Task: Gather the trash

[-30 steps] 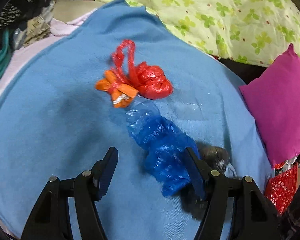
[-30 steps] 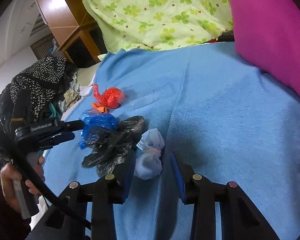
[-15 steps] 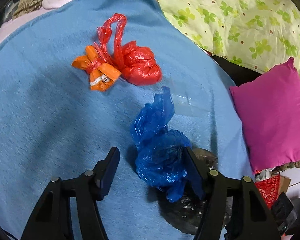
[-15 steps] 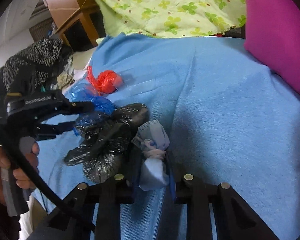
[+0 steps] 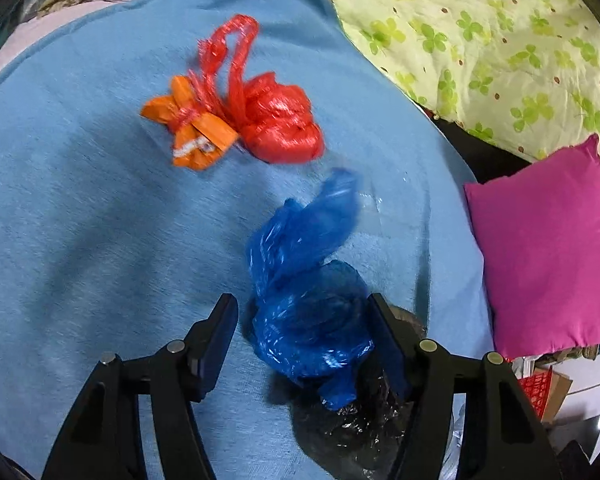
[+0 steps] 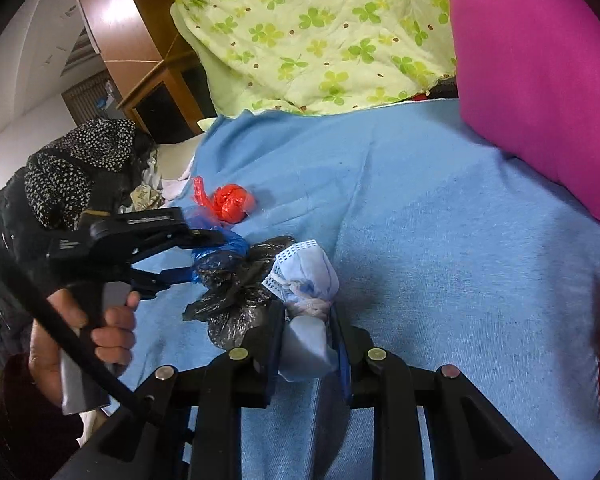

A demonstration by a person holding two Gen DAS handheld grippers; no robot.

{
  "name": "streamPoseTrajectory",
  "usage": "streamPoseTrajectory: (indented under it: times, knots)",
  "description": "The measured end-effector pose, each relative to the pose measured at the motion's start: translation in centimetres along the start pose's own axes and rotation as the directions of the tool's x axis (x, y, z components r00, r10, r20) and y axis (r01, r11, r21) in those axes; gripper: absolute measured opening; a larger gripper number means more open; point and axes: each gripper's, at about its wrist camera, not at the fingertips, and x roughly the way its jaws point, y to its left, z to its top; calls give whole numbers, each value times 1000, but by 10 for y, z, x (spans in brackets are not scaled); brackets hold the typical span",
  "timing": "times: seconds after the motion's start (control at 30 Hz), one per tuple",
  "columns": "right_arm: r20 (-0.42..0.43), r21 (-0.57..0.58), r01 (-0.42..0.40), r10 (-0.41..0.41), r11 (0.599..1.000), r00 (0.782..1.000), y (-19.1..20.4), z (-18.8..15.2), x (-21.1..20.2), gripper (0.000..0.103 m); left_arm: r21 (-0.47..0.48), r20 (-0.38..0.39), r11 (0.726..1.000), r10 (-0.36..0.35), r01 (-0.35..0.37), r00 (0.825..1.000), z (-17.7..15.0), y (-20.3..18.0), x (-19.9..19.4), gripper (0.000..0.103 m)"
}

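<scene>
The left tool [image 5: 302, 316] straddles a blue bag [image 5: 308, 300] (jaws apart) on a blue blanket [image 5: 80, 220].

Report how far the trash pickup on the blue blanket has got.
Nothing looks collected yet. In hand: the right gripper is shut on the white mask bundle; the left gripper is open around the blue bag, its fingers not clamped. Left on the blue blanket: the black bag, the red bag and the orange wrapper.
</scene>
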Motion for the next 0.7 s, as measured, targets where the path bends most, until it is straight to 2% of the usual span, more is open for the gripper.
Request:
streamPoseTrajectory:
  times: [0.03, 0.23, 0.33, 0.53, 0.7]
  knots:
    - [-1, -1, 1, -1, 1000, 1000, 1, -2, -1, 25, 5, 1, 1000, -8, 8, 1000, -1, -1, 0, 56]
    - [25, 9, -5, 5, 1000, 1000, -2, -8, -17, 25, 31, 65, 999, -13, 11, 998, -8, 4, -20, 51]
    - [57, 11, -13, 13, 1000, 998, -3, -8, -35, 25, 52, 118, 999, -18, 12, 993, -15, 4, -46, 51]
    - [124, 12, -22, 21, 1000, 992, 2, -8, -72, 25, 153, 255, 988, -5, -35, 967, -39, -13, -113, 51]
    - [188, 3, -27, 25, 1000, 982, 8, -12, -111, 25, 274, 351, 956, -2, -101, 936, -70, -47, -159, 51]
